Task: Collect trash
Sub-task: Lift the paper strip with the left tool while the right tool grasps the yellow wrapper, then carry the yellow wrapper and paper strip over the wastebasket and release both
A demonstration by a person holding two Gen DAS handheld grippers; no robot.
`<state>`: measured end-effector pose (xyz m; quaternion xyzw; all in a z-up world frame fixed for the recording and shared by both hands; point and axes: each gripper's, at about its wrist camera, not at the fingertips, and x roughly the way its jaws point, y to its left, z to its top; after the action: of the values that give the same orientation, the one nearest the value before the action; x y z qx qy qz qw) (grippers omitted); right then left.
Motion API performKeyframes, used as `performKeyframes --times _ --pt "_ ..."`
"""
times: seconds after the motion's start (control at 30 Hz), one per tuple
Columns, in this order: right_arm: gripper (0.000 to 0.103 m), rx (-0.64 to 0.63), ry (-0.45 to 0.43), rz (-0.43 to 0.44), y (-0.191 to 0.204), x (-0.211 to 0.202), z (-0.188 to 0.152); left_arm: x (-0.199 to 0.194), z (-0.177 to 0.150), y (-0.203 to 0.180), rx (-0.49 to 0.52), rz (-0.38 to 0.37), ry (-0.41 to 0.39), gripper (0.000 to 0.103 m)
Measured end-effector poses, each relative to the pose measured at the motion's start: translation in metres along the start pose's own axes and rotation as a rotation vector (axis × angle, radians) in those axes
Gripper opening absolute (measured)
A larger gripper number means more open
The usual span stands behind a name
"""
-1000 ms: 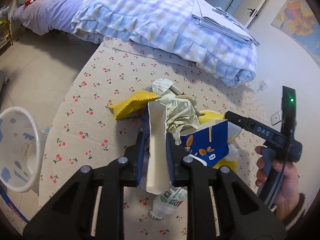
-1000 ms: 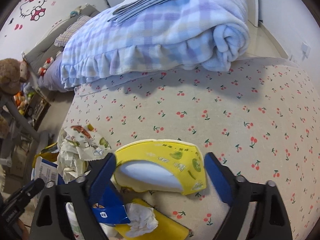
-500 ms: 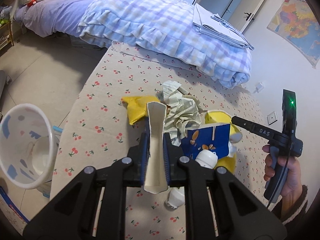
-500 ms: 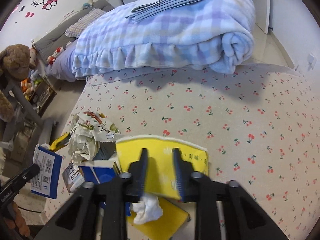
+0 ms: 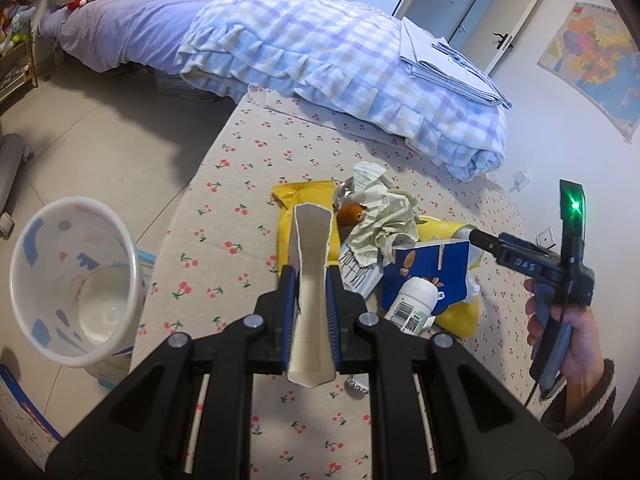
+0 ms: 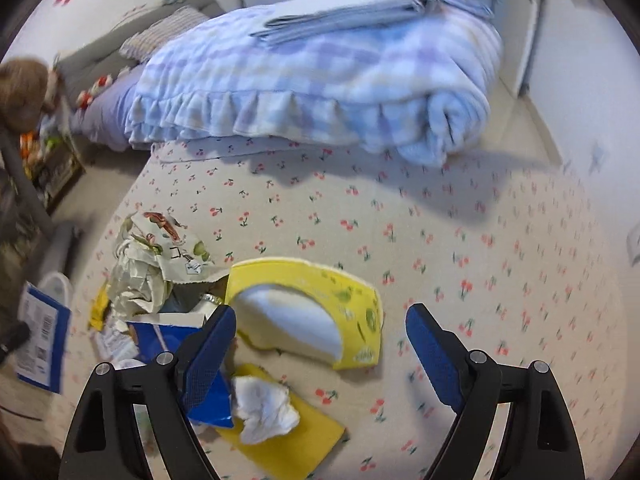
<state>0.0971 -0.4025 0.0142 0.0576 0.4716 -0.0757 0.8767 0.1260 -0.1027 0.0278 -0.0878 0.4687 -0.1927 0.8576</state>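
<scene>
My left gripper (image 5: 311, 277) is shut on a flattened carton (image 5: 312, 236), white inside and blue outside, held up over the cherry-print bed (image 5: 224, 240). Beyond it lies a trash pile: crumpled paper (image 5: 380, 216), a yellow wrapper (image 5: 304, 192), a blue snack box (image 5: 428, 268) and a white bottle (image 5: 414, 300). My right gripper (image 6: 320, 316) hangs over the yellow tissue box (image 6: 312, 292). Its jaws are opening, the box lies between them and the pads are off it. A white tissue (image 6: 264, 408) rests on a yellow packet (image 6: 296, 440) below.
A white patterned bin (image 5: 72, 288) stands on the floor left of the bed edge. A rolled checked quilt (image 5: 360, 80) with folded sheets (image 5: 444, 64) lies at the far end. A hand (image 5: 576, 336) holds the right gripper's handle at right.
My left gripper carried the carton leftward, so the bin looms larger. The right jaws closed on the yellow tissue box half a second ago and have since spread wide, leaving it on the bed.
</scene>
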Motion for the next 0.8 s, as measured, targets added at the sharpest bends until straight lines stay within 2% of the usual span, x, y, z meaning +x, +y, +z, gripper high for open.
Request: performKeyframes --times 0.2,0.23,0.27,0.37,0.4,0.47,0.57,0.67,0.8 --pt "0.086 -0.211 0.056 -0.089 0.024 0.037 -0.003 0.001 -0.002 0.014 -0.029 0.006 0.015 0.016" --pt "0.081 -0.230 0.060 -0.095 0.025 0.042 -0.005 0.001 -0.003 0.016 -0.030 0.008 0.017 0.016" --pt "0.067 -0.241 0.064 -0.093 0.026 0.045 -0.006 0.001 -0.003 0.018 -0.031 0.009 0.017 0.016" --pt "0.035 -0.275 0.046 -0.141 0.028 0.044 -0.007 0.000 -0.004 0.023 -0.034 0.014 0.016 0.016" --pt "0.033 -0.260 0.051 -0.128 0.026 0.043 -0.006 0.000 -0.004 0.024 -0.036 0.016 0.015 0.016" --pt "0.029 -0.217 0.058 -0.101 0.020 0.039 -0.005 -0.001 -0.003 0.027 -0.039 0.017 0.011 0.016" --pt "0.026 -0.190 0.049 -0.121 0.016 0.031 -0.005 -0.006 -0.002 0.030 -0.045 0.014 0.000 0.016" --pt "0.026 -0.152 0.014 -0.133 0.011 0.012 -0.004 -0.014 -0.001 0.032 -0.049 0.008 -0.019 0.016" --pt "0.026 -0.073 -0.041 -0.098 0.004 -0.023 -0.001 -0.024 0.000 0.038 -0.052 0.015 -0.046 0.016"
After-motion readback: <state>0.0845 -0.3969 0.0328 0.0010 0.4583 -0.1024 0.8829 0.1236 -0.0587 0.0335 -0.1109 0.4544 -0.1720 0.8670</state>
